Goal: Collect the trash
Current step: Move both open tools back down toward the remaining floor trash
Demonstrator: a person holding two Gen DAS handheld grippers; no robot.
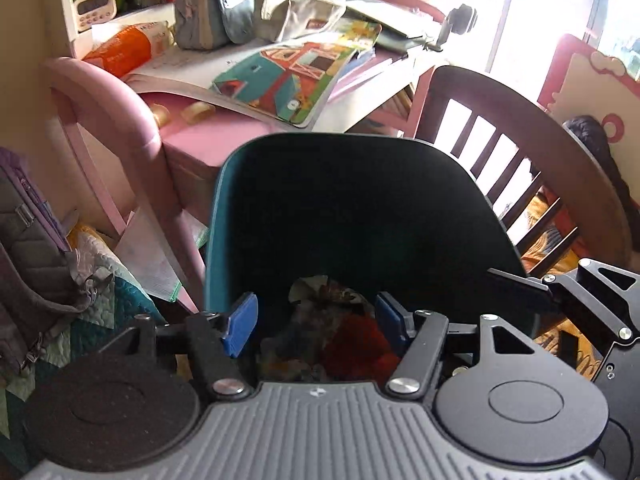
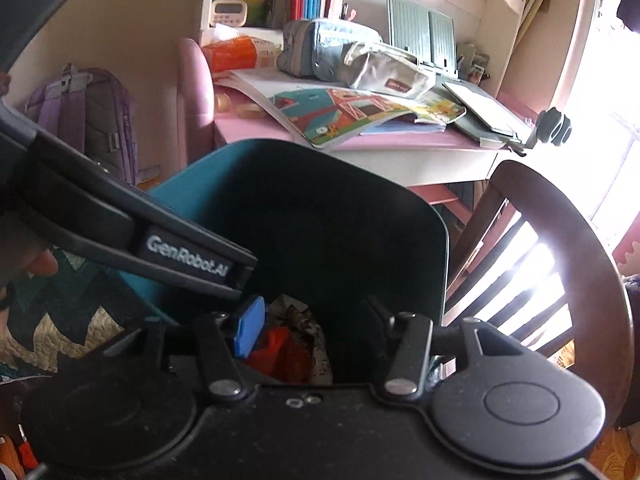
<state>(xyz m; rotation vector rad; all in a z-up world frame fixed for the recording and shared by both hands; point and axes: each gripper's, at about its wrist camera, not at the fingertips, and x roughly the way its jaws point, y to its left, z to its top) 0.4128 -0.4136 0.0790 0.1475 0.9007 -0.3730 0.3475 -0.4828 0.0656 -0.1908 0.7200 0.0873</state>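
The left hand-held gripper (image 1: 314, 322) hangs over the near rim of a teal bin (image 1: 224, 216), its blue pads (image 1: 242, 324) spread apart with nothing pinched between them, so it is released. Just below and past those pads, on the bin's dark floor, lies the trash (image 1: 340, 328): crumpled printed paper against a red wrapper, loose and untouched by either pad. The right hand-held gripper (image 2: 316, 328) hovers over the same bin (image 2: 180, 196) from the other side, its fingers likewise parted and empty; only its left blue pad (image 2: 250, 332) shows clearly, the other finger being lost in shadow. In the right wrist view the same trash (image 2: 296, 344) sits between and beneath its fingers at the bottom of the bin, and the body of the left tool crosses the upper left of that view, a fingertip of the person's hand (image 2: 40, 264) showing beside it. To the right of the bin stands a dark wooden chair (image 1: 520, 136) with a slatted back. To the left leans a purple backpack (image 2: 88, 120) above a zigzag quilt (image 2: 60, 320). Beyond the bin's far rim is the pink worktop (image 1: 208, 140), with a colourful picture book (image 1: 288, 80) overhanging its front edge, grey pencil cases (image 1: 212, 16) behind it, an orange packet (image 1: 128, 46) at the left end, and a white timer (image 1: 94, 8) on the shelf above.
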